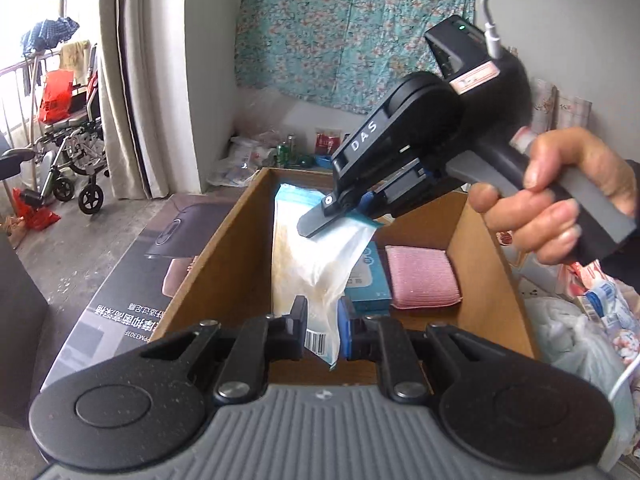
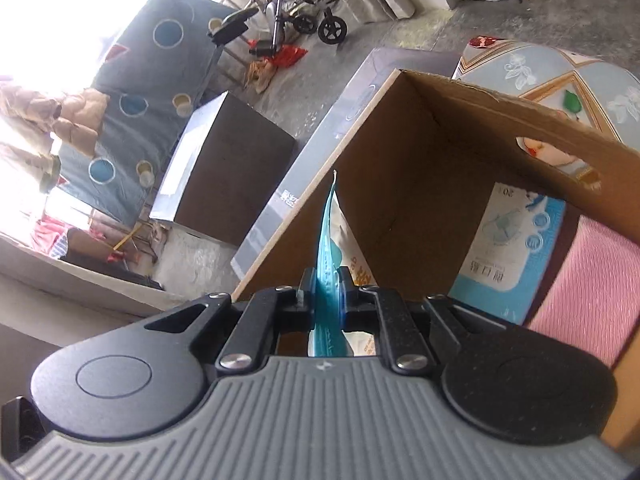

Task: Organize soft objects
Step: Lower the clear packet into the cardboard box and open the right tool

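Both grippers (left gripper [image 1: 323,334], right gripper [image 1: 316,220]) pinching translucent teal-edged bag [image 1: 308,256]

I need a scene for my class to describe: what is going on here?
A person holds a gripper in each hand, both shut on one plastic bag over an open cardboard box. The left gripper pinches its barcode end, the right gripper its blue top edge. A pink cloth and a blue packet lie inside the box.

Box [image 1: 224,248] left half free; pink pad [image 1: 422,276] & blue pack [image 1: 370,276] blocking right floor.
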`<state>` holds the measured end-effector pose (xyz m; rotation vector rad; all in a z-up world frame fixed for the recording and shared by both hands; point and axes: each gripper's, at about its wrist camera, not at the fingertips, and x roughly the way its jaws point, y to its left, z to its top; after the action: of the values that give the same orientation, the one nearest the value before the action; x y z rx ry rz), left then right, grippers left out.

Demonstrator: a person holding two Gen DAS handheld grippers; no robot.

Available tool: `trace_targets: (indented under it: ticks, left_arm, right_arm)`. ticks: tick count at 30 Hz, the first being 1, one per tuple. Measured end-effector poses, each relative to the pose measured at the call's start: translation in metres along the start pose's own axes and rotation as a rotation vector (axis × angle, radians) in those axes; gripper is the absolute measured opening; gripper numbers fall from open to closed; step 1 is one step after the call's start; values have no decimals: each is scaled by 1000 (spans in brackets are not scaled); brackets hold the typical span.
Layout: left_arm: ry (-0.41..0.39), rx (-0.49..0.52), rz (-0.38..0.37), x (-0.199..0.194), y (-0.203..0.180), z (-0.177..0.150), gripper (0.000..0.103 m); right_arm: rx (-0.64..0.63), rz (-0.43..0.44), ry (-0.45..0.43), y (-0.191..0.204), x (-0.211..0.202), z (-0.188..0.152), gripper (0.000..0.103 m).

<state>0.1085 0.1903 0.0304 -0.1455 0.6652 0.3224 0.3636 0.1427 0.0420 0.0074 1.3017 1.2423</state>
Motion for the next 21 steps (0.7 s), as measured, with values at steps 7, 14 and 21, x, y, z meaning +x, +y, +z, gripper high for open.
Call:
trace_targets:
  ticks: [7, 14, 21]
  left_arm:
    - [24, -3, -4, 11, 4, -7, 16]
    - [23, 10, -24, 11, -2, -12, 19]
    - [17, 4, -39, 6, -1, -17, 19]
  right_arm:
    - [-246, -18, 37, -10, 38, 50, 11]
    - [-274, -297, -44, -43, 46, 72, 26]
    - [-110, -288, -137, -65, 2, 47, 29]
